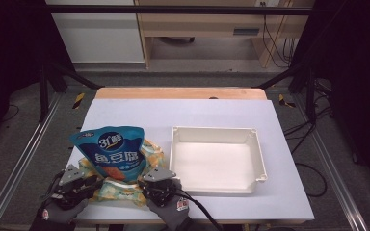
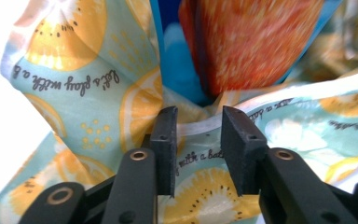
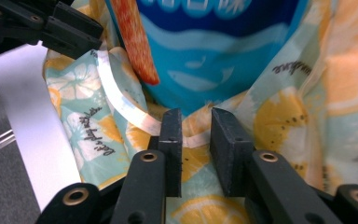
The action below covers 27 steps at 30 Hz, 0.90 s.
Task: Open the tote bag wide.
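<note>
A blue snack pouch (image 1: pixel 111 154) stands upright inside a citrus-print cloth bag (image 1: pixel 152 153) at the table's front left. My left gripper (image 1: pixel 95 184) is at the bag's near left edge, my right gripper (image 1: pixel 148 185) at its near right edge. In the left gripper view the open gripper (image 2: pixel 198 122) straddles the bag's (image 2: pixel 74 70) white rim strip (image 2: pixel 307 91), with the pouch (image 2: pixel 242 42) just beyond. In the right gripper view the gripper (image 3: pixel 196 125) is also open around the strip (image 3: pixel 121 100), below the pouch (image 3: pixel 223 51); bag cloth (image 3: pixel 284 116) spreads on both sides.
An empty white tray (image 1: pixel 261 156) sits right of the bag on the pale table sheet (image 1: pixel 173 113). The table's front edge runs just under both hands. The other gripper (image 3: pixel 42 23) shows at the upper left of the right gripper view.
</note>
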Available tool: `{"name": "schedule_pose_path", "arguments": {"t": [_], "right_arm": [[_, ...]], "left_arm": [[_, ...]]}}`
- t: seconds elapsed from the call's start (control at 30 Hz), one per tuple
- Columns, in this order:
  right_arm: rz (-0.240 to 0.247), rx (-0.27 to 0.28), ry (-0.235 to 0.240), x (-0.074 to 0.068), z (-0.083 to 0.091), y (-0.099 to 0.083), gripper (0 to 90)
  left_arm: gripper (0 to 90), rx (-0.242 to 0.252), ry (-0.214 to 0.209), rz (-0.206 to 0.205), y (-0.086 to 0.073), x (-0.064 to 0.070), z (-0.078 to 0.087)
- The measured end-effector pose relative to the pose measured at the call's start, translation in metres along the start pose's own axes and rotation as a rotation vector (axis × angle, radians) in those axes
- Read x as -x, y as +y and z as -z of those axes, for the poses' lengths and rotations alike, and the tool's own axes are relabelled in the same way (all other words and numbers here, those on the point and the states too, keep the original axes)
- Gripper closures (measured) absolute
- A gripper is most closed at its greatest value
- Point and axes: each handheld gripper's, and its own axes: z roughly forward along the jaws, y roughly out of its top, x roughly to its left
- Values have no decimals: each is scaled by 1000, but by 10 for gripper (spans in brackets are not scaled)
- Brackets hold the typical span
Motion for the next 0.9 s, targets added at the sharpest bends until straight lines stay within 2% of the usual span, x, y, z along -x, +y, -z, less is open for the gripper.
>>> {"name": "schedule_pose_path", "arguments": {"t": [0.13, 0.37, 0.5, 0.9], "right_arm": [[-8, 34, 2, 3, 8, 5, 698], [-19, 84, 25, 4, 22, 12, 646], [-17, 110, 22, 5, 30, 16, 621], [8, 224, -27, 17, 56, 35, 507]], "left_arm": [[631, 56, -4, 8, 3, 0, 10], [601, 125, -1, 21, 6, -1, 26], [587, 159, 4, 27, 8, -3, 35], [504, 296, -11, 61, 18, -8, 60]]}}
